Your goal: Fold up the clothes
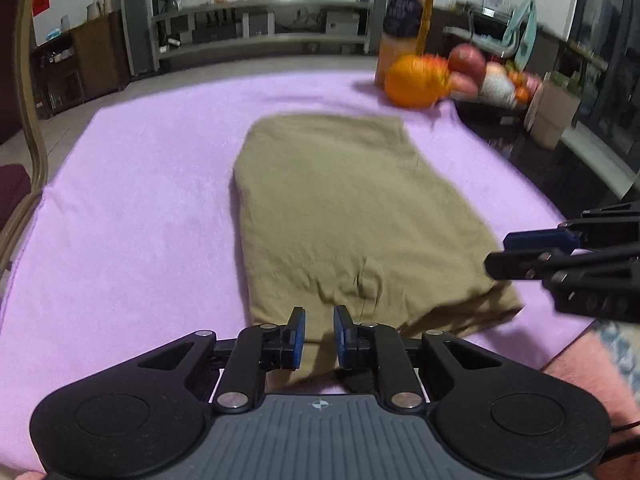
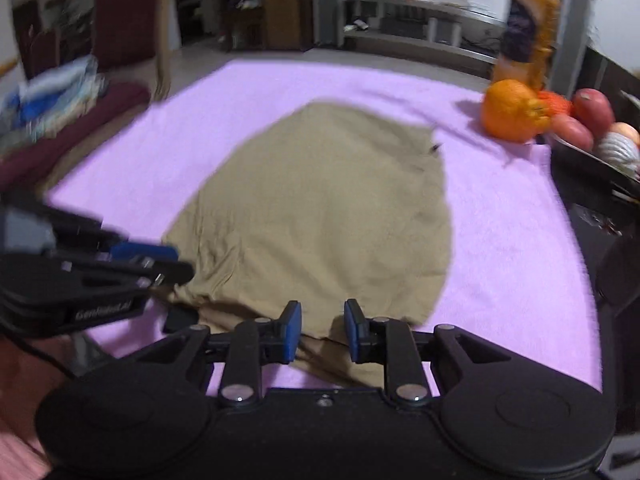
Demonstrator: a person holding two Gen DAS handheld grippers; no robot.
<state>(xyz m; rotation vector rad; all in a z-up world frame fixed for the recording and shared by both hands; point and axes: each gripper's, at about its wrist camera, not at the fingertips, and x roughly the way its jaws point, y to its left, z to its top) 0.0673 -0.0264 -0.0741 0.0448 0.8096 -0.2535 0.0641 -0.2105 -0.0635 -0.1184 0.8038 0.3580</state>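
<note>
Khaki-olive garment [image 1: 340, 216] lies folded flat on a lilac cloth [image 1: 140, 200] covering the bench, its near hem at 6 o'clock. Left hand-held gripper [image 1: 319, 336] has its blue pads nearly together, pinching a fold of that hem. Right hand-held gripper [image 2: 322, 332] likewise stands narrowly parted with hem fabric bunched between its pads. An orange [image 1: 416, 82] and a juice bottle [image 1: 406, 12] sit at 1 o'clock.
</note>
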